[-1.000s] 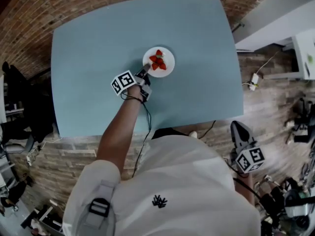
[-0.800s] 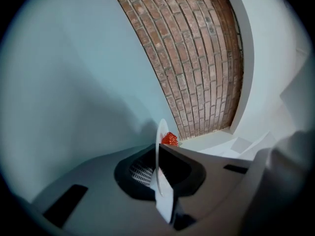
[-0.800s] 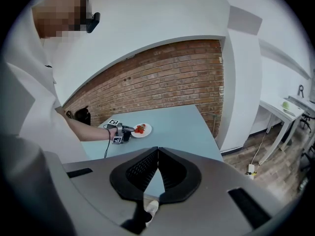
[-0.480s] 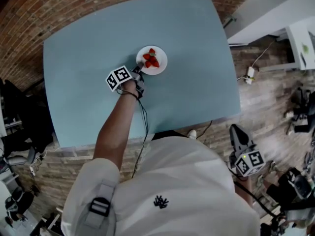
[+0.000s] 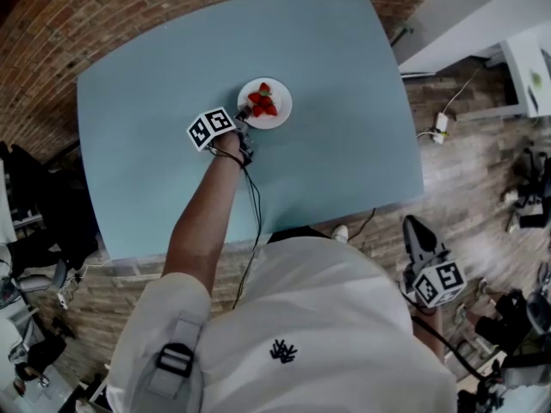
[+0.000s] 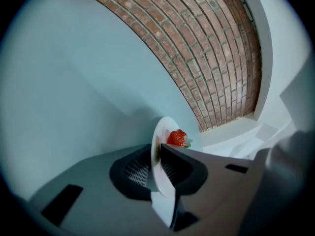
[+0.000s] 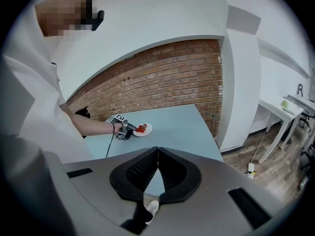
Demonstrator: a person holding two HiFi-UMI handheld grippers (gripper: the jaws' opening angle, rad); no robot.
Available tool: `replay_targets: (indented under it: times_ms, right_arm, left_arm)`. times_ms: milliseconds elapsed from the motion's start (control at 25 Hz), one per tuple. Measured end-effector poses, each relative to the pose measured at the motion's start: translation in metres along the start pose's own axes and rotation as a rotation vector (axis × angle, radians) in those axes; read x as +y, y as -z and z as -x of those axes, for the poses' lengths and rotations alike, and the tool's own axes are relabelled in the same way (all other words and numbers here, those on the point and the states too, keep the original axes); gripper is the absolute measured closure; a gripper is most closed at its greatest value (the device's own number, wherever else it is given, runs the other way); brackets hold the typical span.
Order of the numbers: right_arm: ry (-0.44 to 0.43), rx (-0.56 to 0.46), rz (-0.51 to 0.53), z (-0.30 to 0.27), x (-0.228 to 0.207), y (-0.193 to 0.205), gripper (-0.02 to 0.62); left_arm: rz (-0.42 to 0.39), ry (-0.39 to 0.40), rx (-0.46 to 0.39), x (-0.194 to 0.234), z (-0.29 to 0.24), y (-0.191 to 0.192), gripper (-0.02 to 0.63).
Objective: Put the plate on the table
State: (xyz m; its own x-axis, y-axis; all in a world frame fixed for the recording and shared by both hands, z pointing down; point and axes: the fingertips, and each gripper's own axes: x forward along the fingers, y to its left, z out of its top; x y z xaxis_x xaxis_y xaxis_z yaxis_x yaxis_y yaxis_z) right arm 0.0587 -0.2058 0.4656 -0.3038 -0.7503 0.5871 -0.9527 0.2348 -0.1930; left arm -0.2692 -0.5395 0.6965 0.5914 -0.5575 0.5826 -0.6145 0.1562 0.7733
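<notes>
A small white plate point(image 5: 270, 101) with red strawberries point(image 5: 263, 103) sits near the middle of the blue table point(image 5: 146, 144). My left gripper point(image 5: 244, 112) is shut on the plate's near-left rim. In the left gripper view the plate point(image 6: 158, 157) runs edge-on between the jaws, a strawberry point(image 6: 177, 137) beyond them. I cannot tell whether the plate rests on the tabletop or hovers just above it. My right gripper point(image 5: 412, 225) hangs low at the right, off the table. Its jaws point(image 7: 157, 154) are shut on nothing, and far ahead of them are the plate point(image 7: 143, 129) and the left gripper point(image 7: 129, 127).
A brick wall point(image 6: 206, 53) runs behind the table. White furniture point(image 5: 482, 24) stands at the right, with a power strip and cable point(image 5: 441, 127) on the brick-patterned floor. Dark equipment point(image 5: 34, 205) crowds the left side. The table's front edge point(image 5: 258, 235) is close to my body.
The head view has shifted a little. The left gripper still holds the plate at about the same spot on the table. The right gripper has not moved.
</notes>
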Motion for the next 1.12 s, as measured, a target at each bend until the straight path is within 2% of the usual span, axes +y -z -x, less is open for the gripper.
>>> replay_targets:
  times_ms: [640, 920, 1120]
  right_arm:
    - [-0.002, -0.018, -0.013, 0.013, -0.001, 0.011, 0.588]
    - [-0.012, -0.019, -0.02, 0.025, -0.008, 0.021, 0.588]
    - [-0.059, -0.035, -0.003, 0.031, -0.016, 0.025, 0.588]
  left_arm:
    - [-0.454, -0.342, 0.015, -0.001, -0.001, -0.004, 0.515]
    - [-0.488, -0.385, -0.049, -0.003, 0.013, -0.008, 0.514]
    - [-0.506, -0.388, -0.109, -0.012, 0.043, -0.006, 0.514]
